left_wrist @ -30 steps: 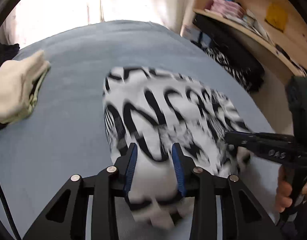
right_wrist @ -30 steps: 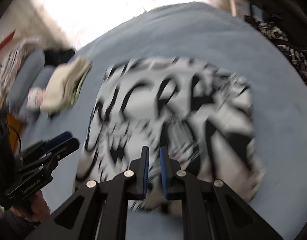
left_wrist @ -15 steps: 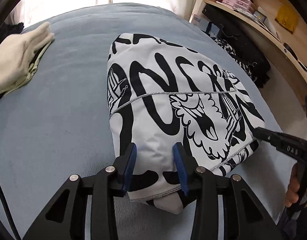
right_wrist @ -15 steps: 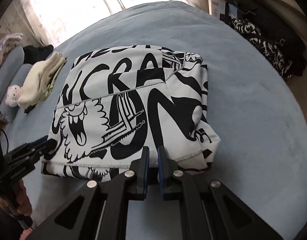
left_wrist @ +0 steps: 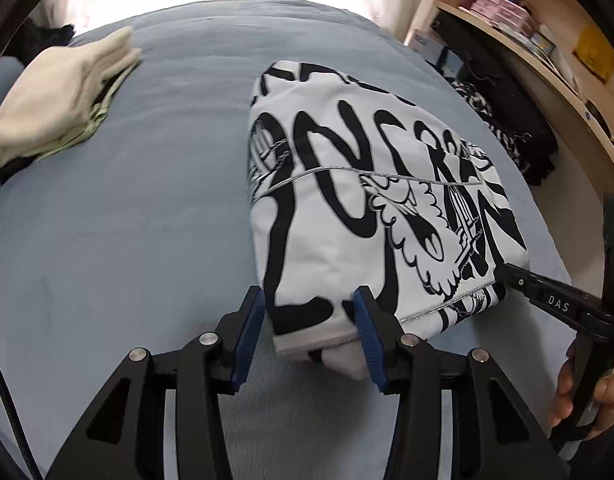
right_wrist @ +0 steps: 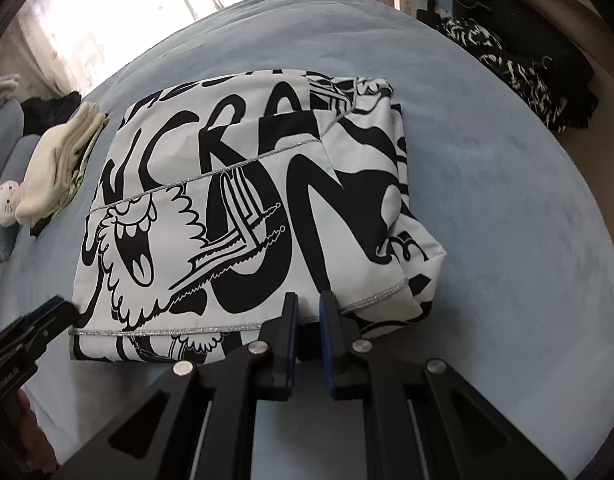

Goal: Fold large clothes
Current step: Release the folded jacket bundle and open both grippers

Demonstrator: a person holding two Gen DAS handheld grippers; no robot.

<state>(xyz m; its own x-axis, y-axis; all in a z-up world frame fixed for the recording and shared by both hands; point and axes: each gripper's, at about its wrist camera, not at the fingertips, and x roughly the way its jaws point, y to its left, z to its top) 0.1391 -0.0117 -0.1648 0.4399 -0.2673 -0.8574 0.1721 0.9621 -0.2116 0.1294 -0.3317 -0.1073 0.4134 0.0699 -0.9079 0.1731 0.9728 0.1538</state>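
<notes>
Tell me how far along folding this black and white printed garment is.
Mostly done: the printed garment lies on the bed as a compact rectangle. In hand: the left tongs have just been opening around its near edge, and the right tongs stay nearly closed there. Left: letting go.

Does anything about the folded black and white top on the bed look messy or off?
Mostly tidy, but the black-and-white garment is not square: at its near right corner under-layers bulge and poke out past the top fold, and a white layer sticks out beyond the near hem. Nothing looks torn or spilled on the blue bed.
</notes>
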